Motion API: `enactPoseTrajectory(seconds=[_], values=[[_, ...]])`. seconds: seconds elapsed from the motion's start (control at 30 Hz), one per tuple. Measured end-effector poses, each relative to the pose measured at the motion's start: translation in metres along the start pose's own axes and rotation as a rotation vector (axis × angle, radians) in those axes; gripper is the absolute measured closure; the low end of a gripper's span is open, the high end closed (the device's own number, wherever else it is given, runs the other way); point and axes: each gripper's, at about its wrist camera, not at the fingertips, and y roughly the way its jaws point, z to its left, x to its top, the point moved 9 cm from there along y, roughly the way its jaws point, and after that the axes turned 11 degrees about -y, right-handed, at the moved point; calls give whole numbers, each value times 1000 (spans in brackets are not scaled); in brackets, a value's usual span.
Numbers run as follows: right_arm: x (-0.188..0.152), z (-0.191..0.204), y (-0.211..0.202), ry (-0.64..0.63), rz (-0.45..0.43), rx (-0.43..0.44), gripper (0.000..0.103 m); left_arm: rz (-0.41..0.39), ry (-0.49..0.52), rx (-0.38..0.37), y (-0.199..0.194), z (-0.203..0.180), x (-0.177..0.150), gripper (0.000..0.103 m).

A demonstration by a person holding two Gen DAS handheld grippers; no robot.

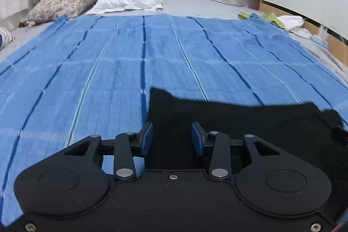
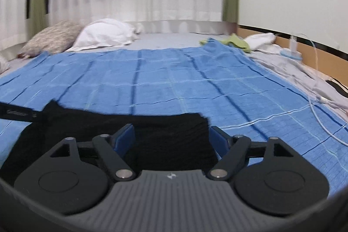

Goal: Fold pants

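I have the black pants (image 1: 250, 123) lying flat on the blue blanket (image 1: 108, 71), just ahead of both tongs. My left tongs (image 1: 171, 138) stand partly open and my right tongs (image 2: 171, 138) wide, both empty. I'd pinch matching corners, lifting evenly for a square fold.

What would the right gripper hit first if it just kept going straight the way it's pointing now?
Most likely the black pants, lying directly ahead between the open fingers of the right gripper. Past their far edge comes the blue blanket. Depth is hard to judge in this view.
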Motion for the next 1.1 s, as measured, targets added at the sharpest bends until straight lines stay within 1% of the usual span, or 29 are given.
enactPoseTrajectory(seconds=[0.17, 0.27, 0.4, 0.5, 0.63, 0.73, 0.8, 0.9, 0.93, 1.0, 1.03, 1.07, 1.1], values=[[-12, 36, -22, -68, -9, 71, 17, -5, 10, -30, -37, -7, -35, 65], [-22, 56, -34, -105, -8, 100, 17, -3, 8, -31, -56, -8, -58, 65], [-40, 73, -48, -142, 10, 117, 17, -2, 26, -10, -73, -5, -87, 65], [-50, 79, -57, -165, 20, 108, 17, -25, 44, 2, -87, -1, -101, 64], [-63, 78, -61, -114, 46, 120, 17, -46, 50, 1, -104, 2, -114, 61], [-66, 73, -63, -103, 45, 129, 16, -60, 70, 8, -112, 2, -118, 58], [-65, 65, -68, -78, 44, 108, 16, -67, 80, 14, -114, 2, -118, 58], [-61, 53, -77, -58, 6, 67, 16, -65, 83, 13, -117, 4, -118, 57], [-63, 49, -75, -58, 22, 49, 16, -62, 79, 12, -117, 5, -118, 57], [-75, 37, -64, -39, 88, 9, 14, -58, 75, 13, -117, 6, -119, 56], [-81, 31, -60, 10, 97, 24, 14, -57, 74, 14, -118, 6, -121, 55], [-83, 26, -59, 59, 87, 47, 13, -59, 73, 15, -118, 7, -122, 54], [-82, 25, -60, 54, 89, 47, 13, -61, 72, 19, -118, 8, -122, 54]])
